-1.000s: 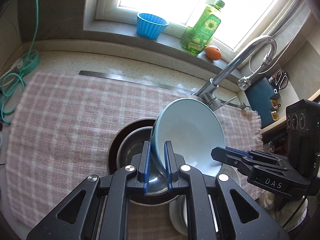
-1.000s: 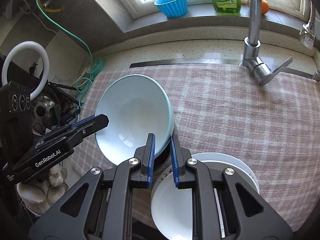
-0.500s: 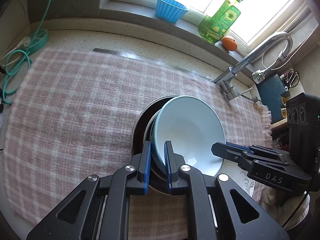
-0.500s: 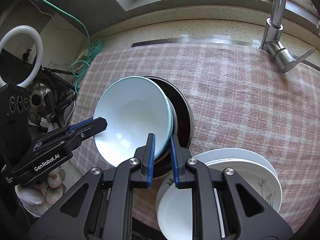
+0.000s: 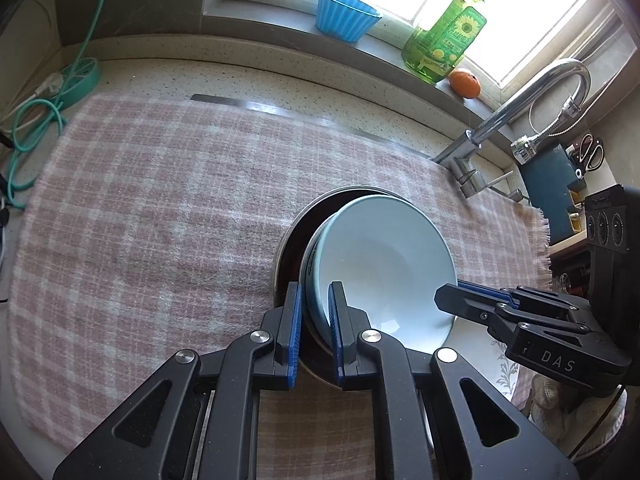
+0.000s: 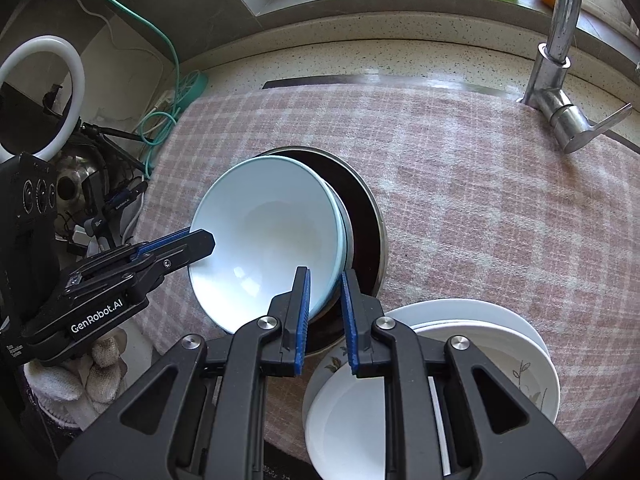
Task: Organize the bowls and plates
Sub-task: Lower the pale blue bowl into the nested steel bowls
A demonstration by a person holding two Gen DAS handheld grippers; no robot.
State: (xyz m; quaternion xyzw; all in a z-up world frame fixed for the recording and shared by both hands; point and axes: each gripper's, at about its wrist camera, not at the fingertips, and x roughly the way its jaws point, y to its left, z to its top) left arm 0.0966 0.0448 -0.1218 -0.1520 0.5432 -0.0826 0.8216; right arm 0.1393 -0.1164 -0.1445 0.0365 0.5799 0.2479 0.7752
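Note:
A pale blue bowl sits tilted in a steel bowl that rests on a dark plate on the pink checked cloth. My left gripper straddles the bowl's near-left rim, jaws slightly parted, not pressing. My right gripper straddles the opposite rim, jaws also a little apart. Each gripper shows in the other's view, the right one and the left one. A stack of white plates lies just right of the dark plate.
The pink checked cloth covers the counter. A steel faucet stands at the back right. On the sill are a blue cup, a green soap bottle and an orange. Green cable lies at left.
The blue bowl came down from being held up and now rests in the steel bowl on the dark plate. Both grippers' jaws have widened slightly around its rim.

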